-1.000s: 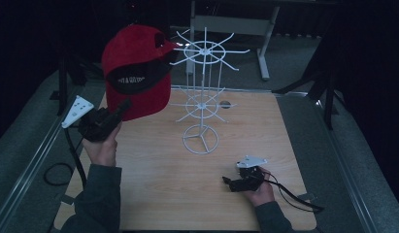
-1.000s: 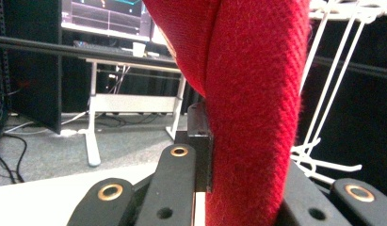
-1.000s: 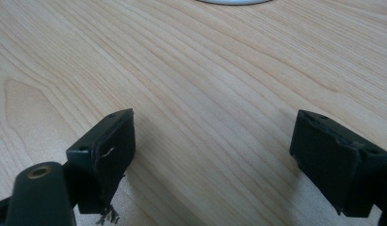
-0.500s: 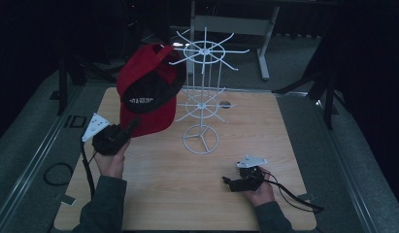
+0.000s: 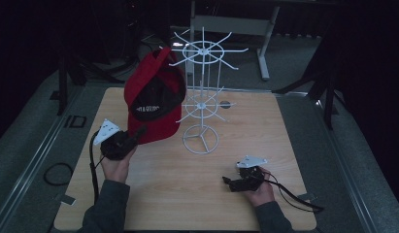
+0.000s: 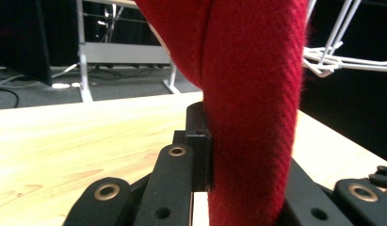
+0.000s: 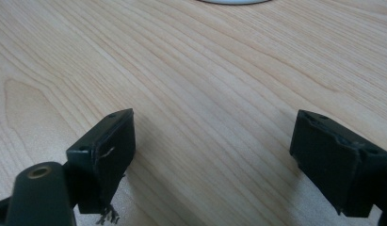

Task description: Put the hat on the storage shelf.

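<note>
On the left half of the wooden table [image 5: 197, 194], left gripper [image 5: 139, 131] sits in the person's left hand [image 5: 117, 165], fingers clamped tight on the brim of a red cap [image 5: 156, 104]. Left gripper view: black finger [image 6: 200, 141] pressed flat against the red fabric [image 6: 252, 117], cloth running up out of the top of the picture. Cap stands tilted up above the gripper, crown toward the rack, black underside and white lettering facing the camera in the high view. Cap's upper edge is just beside, maybe touching, the arms of the white wire rack [image 5: 202, 97]; contact cannot be told. Rack stands upright near table centre, ring base [image 5: 201, 140] flat on the wood, two tiers of spokes. Wire arms also visible at the right in the left gripper view [image 6: 332, 56].

Right gripper [image 5: 231, 182] lies low on the table near the front right, held in the right hand [image 5: 257, 191], cable trailing off to the right. Its fingers stand wide apart, nothing between them, bare wood grain under them [image 7: 214, 132]. White edge of the rack base shows at the top of the right gripper view [image 7: 233, 2]. Right gripper well apart from the cap.
</note>
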{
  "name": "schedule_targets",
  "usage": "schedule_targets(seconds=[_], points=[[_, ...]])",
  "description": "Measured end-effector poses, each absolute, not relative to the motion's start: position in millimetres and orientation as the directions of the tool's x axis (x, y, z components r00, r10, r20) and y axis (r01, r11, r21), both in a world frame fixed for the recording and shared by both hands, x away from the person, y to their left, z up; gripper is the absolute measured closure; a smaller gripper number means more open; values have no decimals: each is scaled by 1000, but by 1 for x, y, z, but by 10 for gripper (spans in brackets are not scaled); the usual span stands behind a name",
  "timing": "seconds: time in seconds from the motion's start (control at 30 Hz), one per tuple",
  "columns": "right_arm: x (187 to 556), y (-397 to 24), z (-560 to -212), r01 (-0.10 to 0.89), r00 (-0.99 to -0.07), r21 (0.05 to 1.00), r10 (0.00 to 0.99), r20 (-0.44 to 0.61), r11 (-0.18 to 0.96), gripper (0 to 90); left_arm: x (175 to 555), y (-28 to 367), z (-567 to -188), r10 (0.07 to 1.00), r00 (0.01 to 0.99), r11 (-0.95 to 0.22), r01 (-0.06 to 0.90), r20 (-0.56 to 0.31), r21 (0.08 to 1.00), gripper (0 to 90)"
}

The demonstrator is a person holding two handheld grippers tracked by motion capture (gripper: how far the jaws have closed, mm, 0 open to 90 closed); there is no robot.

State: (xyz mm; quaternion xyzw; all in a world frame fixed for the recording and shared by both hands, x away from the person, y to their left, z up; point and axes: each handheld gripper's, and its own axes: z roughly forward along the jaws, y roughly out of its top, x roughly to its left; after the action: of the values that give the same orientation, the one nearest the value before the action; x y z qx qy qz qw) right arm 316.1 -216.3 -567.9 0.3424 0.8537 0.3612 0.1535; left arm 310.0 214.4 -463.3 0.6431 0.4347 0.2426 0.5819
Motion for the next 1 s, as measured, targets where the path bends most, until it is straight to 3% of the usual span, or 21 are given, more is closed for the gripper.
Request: schedule_targets(seconds=[0.1,0.17,0.2,0.57,0.77,1.0], points=[[316,-216,-568,474,-718,721,695,-14,505,144,309,213,-464,842,509,35,281,-180,959,771],[316,-216,-568,475,-718,721,696,-14,505,144,309,214,-465,843,505,37,287,-184,957,694],[316,-216,-568,476,-718,721,696,-12,503,144,309,215,-465,847,499,39,289,-185,956,606],[316,-216,-568,473,-718,723,695,-14,504,144,313,229,-468,855,460,64,366,-240,929,377],[316,-216,-568,475,-718,722,696,-12,503,144,312,229,-473,877,425,46,388,-223,921,304],[316,-216,-568,474,-719,721,695,-14,505,144,311,231,-481,880,421,32,411,-221,911,283]])
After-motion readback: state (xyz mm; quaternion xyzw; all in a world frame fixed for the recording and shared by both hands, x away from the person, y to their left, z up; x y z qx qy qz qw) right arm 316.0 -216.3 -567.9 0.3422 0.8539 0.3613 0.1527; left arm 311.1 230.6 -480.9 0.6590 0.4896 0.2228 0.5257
